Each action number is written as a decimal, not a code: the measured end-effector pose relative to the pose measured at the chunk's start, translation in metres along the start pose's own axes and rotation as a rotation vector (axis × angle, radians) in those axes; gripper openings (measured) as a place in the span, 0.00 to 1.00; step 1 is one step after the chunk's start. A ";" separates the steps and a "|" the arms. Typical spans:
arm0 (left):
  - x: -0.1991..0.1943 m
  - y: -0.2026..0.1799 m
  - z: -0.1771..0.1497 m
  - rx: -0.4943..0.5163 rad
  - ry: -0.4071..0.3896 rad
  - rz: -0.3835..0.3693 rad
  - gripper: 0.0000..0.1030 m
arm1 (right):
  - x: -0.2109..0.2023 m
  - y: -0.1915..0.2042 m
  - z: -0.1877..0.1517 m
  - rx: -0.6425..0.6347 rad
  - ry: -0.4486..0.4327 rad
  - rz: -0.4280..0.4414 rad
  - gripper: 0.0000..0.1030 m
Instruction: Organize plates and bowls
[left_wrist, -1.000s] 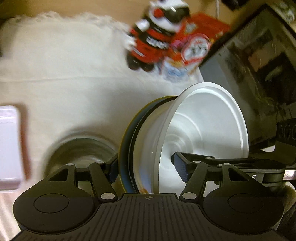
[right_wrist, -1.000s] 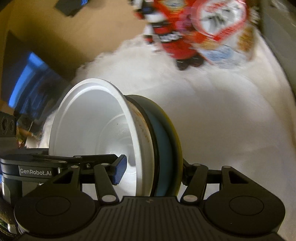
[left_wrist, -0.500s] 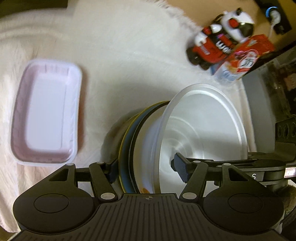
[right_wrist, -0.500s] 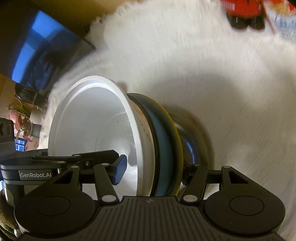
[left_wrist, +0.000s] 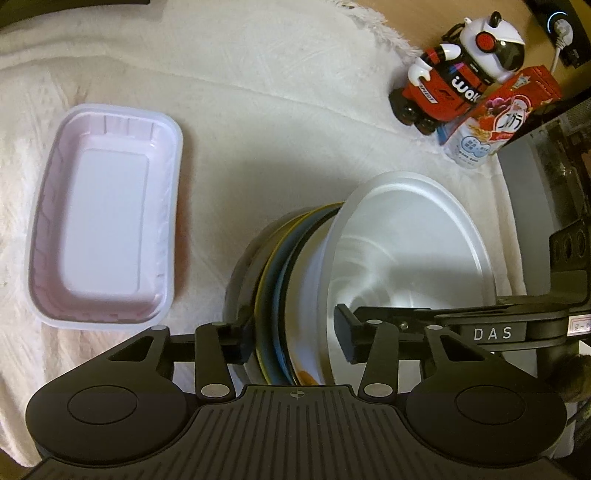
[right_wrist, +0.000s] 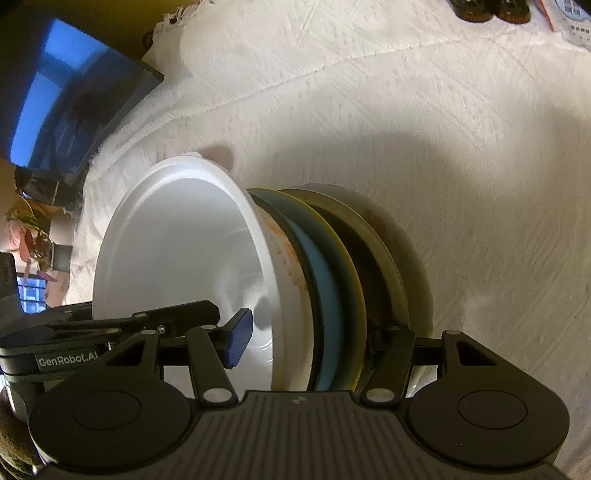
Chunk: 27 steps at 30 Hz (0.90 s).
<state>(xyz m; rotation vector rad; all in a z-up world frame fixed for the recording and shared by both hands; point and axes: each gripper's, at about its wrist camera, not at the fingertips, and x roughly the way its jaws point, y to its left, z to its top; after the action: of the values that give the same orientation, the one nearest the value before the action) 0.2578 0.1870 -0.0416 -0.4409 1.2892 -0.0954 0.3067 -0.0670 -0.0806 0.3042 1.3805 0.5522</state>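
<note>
Two hand-held black tongs grip one stack of dishes from opposite sides, over a bench draped in a cream, textured cloth.

In the left wrist view, the left tongs sit at the bottom centre. Their jaws have just been closing, and they now pinch the stack's near edge: one finger outside the dull metal bowl, the other inside the large white plastic bowl. Between those two bowls sit a yellow-rimmed plate and a blue plate, all nested together and seen edge-on. The stack fills the lower centre right of the frame.

In the right wrist view, the right tongs clench the same stack at the bottom centre, a blue-padded finger inside the white bowl and the other finger behind the metal bowl.

A pale pink rectangular plastic tray lies on the cloth at the left, well apart from the stack. In the upper right stand a red and white robot figurine and a red printed carton, touching each other.
</note>
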 end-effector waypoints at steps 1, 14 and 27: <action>0.000 0.001 -0.001 -0.002 -0.001 -0.001 0.44 | 0.000 0.000 0.000 0.001 0.002 -0.003 0.56; -0.001 -0.010 -0.010 0.066 -0.021 0.077 0.34 | -0.015 0.006 -0.009 -0.106 -0.021 -0.099 0.57; -0.036 -0.018 -0.010 0.077 -0.149 0.099 0.32 | -0.057 0.015 -0.025 -0.217 -0.203 -0.194 0.59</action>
<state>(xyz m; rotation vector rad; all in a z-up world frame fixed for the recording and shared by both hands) 0.2411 0.1790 -0.0040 -0.3117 1.1547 -0.0280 0.2737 -0.0876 -0.0294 0.0474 1.1278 0.4900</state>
